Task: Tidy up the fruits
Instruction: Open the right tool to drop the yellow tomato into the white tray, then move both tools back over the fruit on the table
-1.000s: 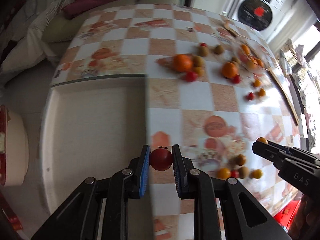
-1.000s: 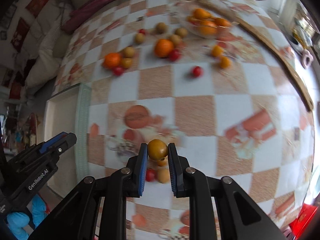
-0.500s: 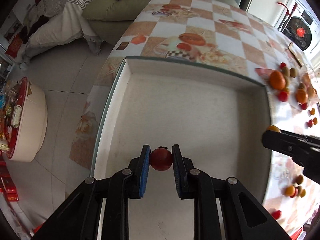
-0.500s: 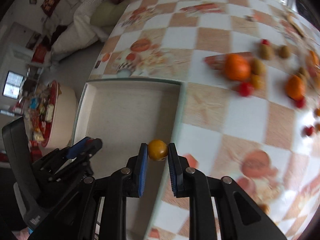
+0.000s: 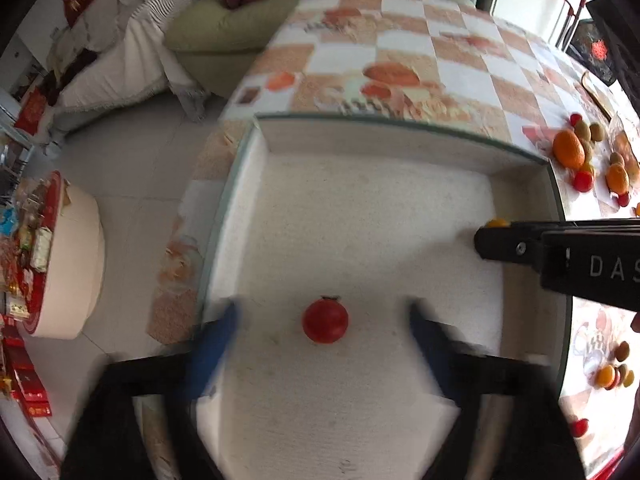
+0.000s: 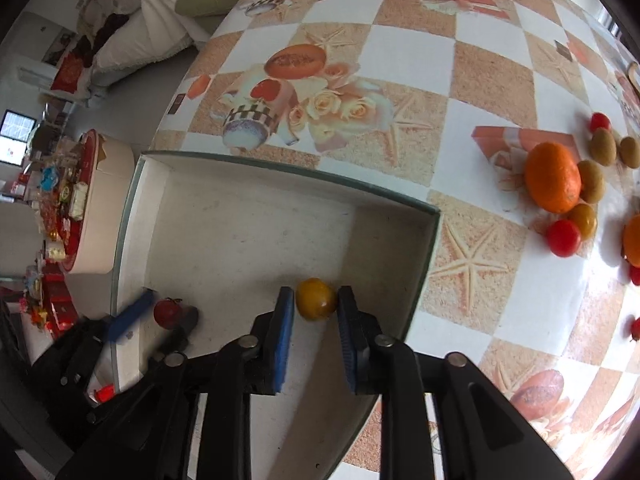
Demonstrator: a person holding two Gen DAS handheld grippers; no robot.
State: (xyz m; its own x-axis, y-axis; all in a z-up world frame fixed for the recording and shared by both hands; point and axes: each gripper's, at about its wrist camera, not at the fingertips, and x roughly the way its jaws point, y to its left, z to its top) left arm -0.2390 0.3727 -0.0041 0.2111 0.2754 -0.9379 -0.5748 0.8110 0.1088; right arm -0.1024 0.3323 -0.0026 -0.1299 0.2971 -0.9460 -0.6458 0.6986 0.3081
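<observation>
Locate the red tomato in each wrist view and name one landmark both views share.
Left wrist: red tomato low centre, on the white tray floor between the opening jaws.
Right wrist: red tomato lower left, same tray.
Shared landmark: the large orange at right.

Green cushion (image 5: 208, 28) beside checkered tablecloth (image 6: 472, 72).
</observation>
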